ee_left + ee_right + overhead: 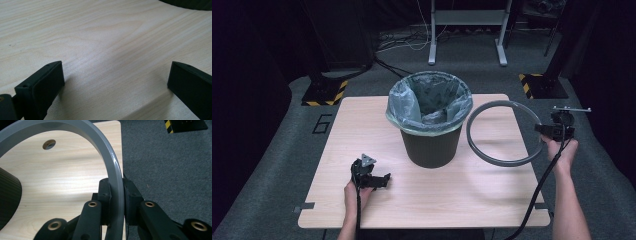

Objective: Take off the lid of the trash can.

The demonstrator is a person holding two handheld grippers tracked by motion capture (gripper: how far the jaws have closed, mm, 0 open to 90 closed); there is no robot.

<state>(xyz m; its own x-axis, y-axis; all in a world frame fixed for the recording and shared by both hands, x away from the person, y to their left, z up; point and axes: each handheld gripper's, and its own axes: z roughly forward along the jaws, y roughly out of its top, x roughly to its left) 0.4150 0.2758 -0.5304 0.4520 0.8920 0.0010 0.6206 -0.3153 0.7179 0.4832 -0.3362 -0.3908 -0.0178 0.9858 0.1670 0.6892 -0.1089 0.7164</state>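
One wooden table (362,120), one dark ribbed bin (430,145) standing upright near its middle, one grey-green liner bag (409,102) folded over the bin's rim. One grey ring (492,150) – held at the table's right side, just beside the bin, tilted, its far arc raised above the tabletop. Two grippers, one per hand. Right gripper (117,195) is clamped on the ring's band, one jaw inside the hoop and one outside, pads pressing both faces; the right hand (562,152) holds it off the table's right edge. Left gripper (379,181) sits low over the front left of the table, jaws spread wide apart with bare wood between them – nothing held; the left hand (357,192) is behind it. One round hole (49,144) shows in the tabletop through the ring. Two yellow-black striped bases (326,92) stand on the grey floor beyond the table
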